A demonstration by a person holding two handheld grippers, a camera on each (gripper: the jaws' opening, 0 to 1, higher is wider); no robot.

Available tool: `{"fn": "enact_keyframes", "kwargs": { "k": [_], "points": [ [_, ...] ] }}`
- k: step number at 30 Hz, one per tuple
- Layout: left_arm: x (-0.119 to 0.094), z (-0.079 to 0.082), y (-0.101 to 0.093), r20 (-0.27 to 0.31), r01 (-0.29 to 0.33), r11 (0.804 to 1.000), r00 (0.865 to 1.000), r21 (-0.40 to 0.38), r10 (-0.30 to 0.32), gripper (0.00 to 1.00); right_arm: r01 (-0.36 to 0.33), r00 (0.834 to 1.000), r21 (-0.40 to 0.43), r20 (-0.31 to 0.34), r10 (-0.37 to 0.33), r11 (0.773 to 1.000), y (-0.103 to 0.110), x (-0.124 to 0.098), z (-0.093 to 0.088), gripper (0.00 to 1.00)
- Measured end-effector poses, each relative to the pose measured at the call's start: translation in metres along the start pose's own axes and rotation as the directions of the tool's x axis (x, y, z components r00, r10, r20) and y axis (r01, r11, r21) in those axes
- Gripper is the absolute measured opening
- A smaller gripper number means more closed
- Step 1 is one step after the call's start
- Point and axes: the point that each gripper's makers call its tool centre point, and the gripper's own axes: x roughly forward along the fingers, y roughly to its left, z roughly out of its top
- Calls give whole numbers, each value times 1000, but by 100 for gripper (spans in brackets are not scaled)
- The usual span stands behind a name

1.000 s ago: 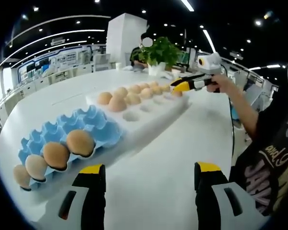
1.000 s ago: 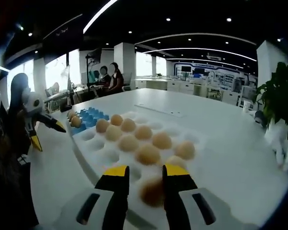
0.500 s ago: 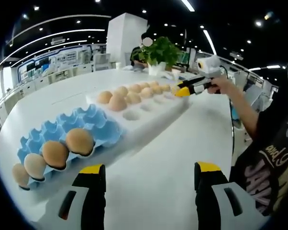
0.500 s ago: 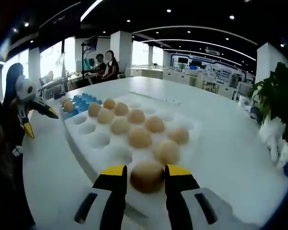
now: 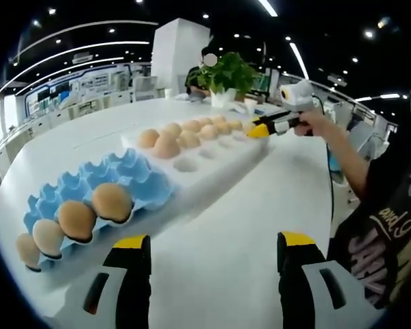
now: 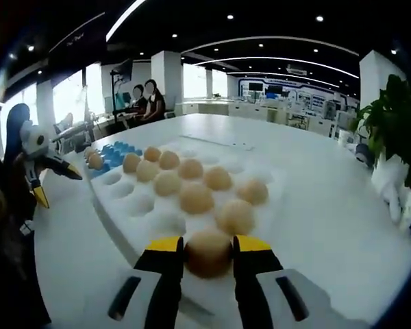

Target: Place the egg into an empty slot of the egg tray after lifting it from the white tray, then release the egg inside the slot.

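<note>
An egg [image 6: 208, 252] is being gripped by the right gripper [image 6: 208, 255] at the white tray's [image 6: 274, 188] 6 o'clock edge; the left gripper [image 5: 209, 248] is being held wide open.

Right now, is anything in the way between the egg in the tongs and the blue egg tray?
The other brown eggs sit in the white foam tray along the way; nothing else blocks the held brown egg from the blue egg tray.

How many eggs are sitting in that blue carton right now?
4. In the left gripper view they sit in one row along the near edge of the blue carton: eggs at and. The other slots that show look empty.
</note>
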Motion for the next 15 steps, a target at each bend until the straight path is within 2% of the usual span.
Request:
{"fn": "enact_keyframes", "kwargs": {
  "k": [15],
  "points": [
    [-4, -4, 4, 8, -5, 1000, 1000, -11, 5, 76, 21, 1000, -12, -8, -21, 1000, -1, -1, 1, 29]
  ]
}}
